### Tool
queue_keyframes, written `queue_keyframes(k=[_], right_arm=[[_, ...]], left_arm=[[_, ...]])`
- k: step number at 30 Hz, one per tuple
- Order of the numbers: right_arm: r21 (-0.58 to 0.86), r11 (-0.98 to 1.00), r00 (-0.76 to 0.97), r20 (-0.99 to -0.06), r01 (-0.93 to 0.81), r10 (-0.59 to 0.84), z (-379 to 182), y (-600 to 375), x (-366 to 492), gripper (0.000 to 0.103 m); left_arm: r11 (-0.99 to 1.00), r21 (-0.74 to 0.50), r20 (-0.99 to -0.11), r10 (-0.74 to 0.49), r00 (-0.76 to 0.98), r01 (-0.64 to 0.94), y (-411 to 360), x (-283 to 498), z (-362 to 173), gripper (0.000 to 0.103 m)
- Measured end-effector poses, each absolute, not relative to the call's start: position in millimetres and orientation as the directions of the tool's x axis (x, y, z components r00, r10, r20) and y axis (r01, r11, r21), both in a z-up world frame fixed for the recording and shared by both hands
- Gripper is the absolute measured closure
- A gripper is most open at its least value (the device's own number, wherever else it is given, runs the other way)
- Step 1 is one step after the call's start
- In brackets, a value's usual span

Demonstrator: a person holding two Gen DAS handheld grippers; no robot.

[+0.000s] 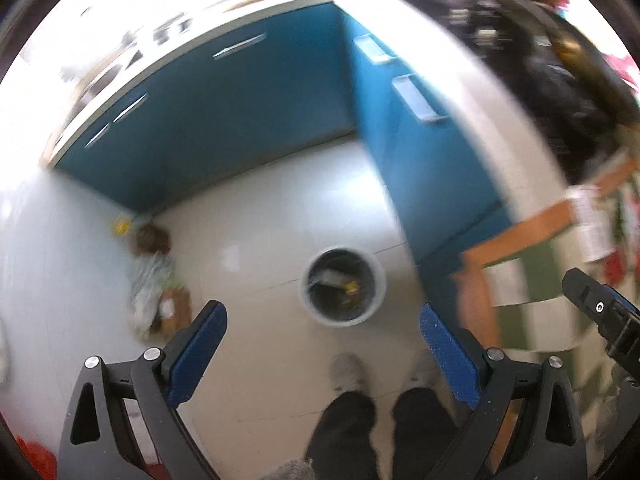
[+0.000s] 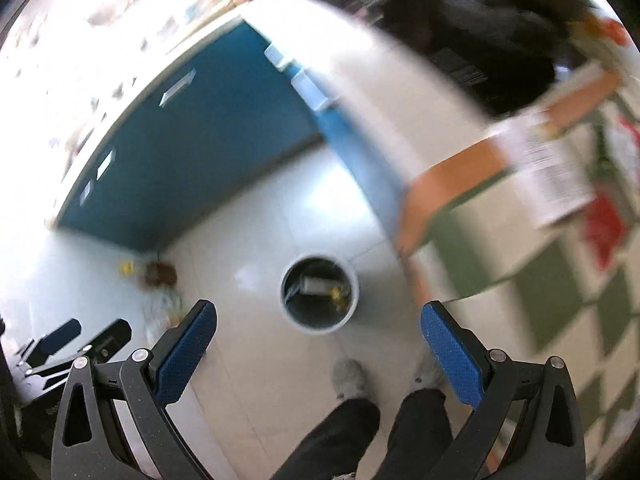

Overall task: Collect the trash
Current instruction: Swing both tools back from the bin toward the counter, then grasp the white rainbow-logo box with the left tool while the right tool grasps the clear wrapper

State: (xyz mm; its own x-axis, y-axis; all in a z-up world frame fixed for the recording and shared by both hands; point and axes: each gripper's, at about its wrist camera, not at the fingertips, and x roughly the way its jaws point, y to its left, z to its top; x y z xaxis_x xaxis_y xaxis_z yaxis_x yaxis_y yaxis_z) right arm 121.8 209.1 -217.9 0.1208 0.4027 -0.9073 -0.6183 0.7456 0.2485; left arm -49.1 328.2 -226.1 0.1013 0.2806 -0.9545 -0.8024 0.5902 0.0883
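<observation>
Trash is lying in two places on the pale tiled floor [image 1: 260, 240]. Some of it is sitting inside the round white bin [image 1: 343, 285], where a crumpled wrapper and a small yellow scrap are showing against the dark liner. The rest is gathering in the corner where the blue cabinets [image 1: 240, 120] are meeting the floor: a loose pile of litter [image 1: 154, 280] with a pale crinkled bag, a brown clump and a flat brown piece of card, plus a small yellow bit just beyond it. That pile is lying well apart from the bin, off to its left.

Both grippers are hanging high above the floor and pointing down at it. The left gripper [image 1: 322, 338] is holding its blue-padded jaws spread wide, with nothing between them; the bin is showing in the gap. The right gripper [image 2: 318, 338] is doing the same, jaws wide and empty, the bin again framed between them. The person's grey shoes [image 1: 348, 372] and dark trouser legs are standing just short of the bin. To the right, a table [image 2: 560, 280] with a green and white checked cloth is carrying blurred clutter that I cannot make out.
</observation>
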Motion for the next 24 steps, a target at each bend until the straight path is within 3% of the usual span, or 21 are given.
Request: queue_keyframes(k=[5, 10, 12, 18, 20, 23, 24], right_arm=[[0.206, 0.87, 0.264, -0.899, -0.447, 0.349, -186, 107, 202, 0.0], [0.172, 0.969, 0.296, -0.929, -0.18, 0.22, -204, -24, 283, 0.0], [0.179, 0.98, 0.268, -0.943, -0.093, 0.197, -220, -67, 299, 0.0], [0.17, 0.985, 0.167, -0.972, 0.029, 0.163, -272, -143, 310, 0.0], [0.193, 0.981, 0.152, -0.971, 0.024, 0.187, -283, -147, 307, 0.007], [0.116, 0.992, 0.203, -0.971, -0.056, 0.125, -282, -133, 300, 0.016], [0.087, 0.994, 0.217, -0.971, -0.072, 0.1, -281, -129, 298, 0.018]], left_arm=[[0.684, -0.015, -0.976, 0.149, 0.16, -0.729, 284, 67, -216, 0.005], [0.683, -0.193, -0.981, -0.122, 0.15, -0.705, 247, 172, -272, 0.005], [0.669, -0.209, -0.977, -0.182, 0.116, -0.713, 238, 204, -296, 0.005], [0.591, -0.197, -0.975, -0.199, 0.095, -0.782, 240, 239, -328, 0.005], [0.593, -0.178, -0.979, -0.183, 0.084, -0.785, 243, 242, -329, 0.005], [0.617, -0.104, -0.993, -0.106, 0.048, -0.78, 244, 247, -330, 0.014], [0.633, -0.071, -0.997, -0.069, 0.035, -0.771, 243, 249, -329, 0.023]])
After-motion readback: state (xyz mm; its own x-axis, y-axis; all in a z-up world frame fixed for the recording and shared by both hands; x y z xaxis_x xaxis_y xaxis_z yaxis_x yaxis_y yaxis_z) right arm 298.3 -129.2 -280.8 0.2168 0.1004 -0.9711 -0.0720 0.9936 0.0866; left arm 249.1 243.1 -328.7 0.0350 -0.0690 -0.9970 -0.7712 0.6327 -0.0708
